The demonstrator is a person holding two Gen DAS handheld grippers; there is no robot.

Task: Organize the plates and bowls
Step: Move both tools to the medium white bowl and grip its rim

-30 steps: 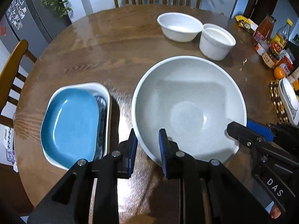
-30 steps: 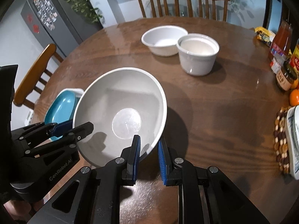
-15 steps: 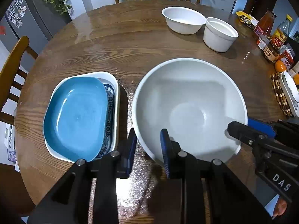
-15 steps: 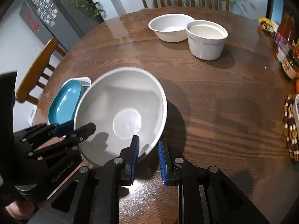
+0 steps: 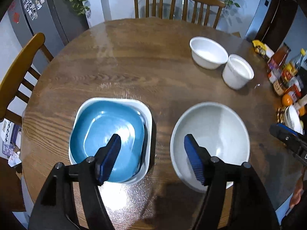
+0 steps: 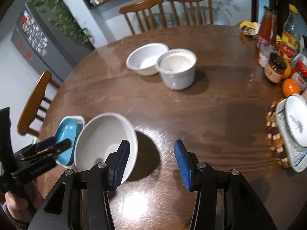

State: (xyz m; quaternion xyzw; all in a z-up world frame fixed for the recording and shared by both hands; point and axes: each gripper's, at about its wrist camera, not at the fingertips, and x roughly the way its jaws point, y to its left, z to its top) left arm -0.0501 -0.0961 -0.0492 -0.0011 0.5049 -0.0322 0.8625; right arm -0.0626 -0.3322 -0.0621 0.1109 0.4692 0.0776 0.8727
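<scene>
Blue plate (image 5: 107,134) partly hides patterned dish (image 5: 145,132) beneath.

In front of me the round wooden counter (image 5: 134,72) carries a big grey-white bowl (image 5: 210,134) near its front edge, just beside a white square dish (image 5: 148,126) stacked with a blue plate (image 5: 107,134). Farther back a shallow white bowl (image 6: 147,58) touches a taller white pot (image 6: 177,69). Along my right edge stand jars and bottles (image 6: 274,67), an orange (image 6: 290,87) and a beaded mat (image 6: 276,138) under a white dish (image 6: 289,134).
</scene>
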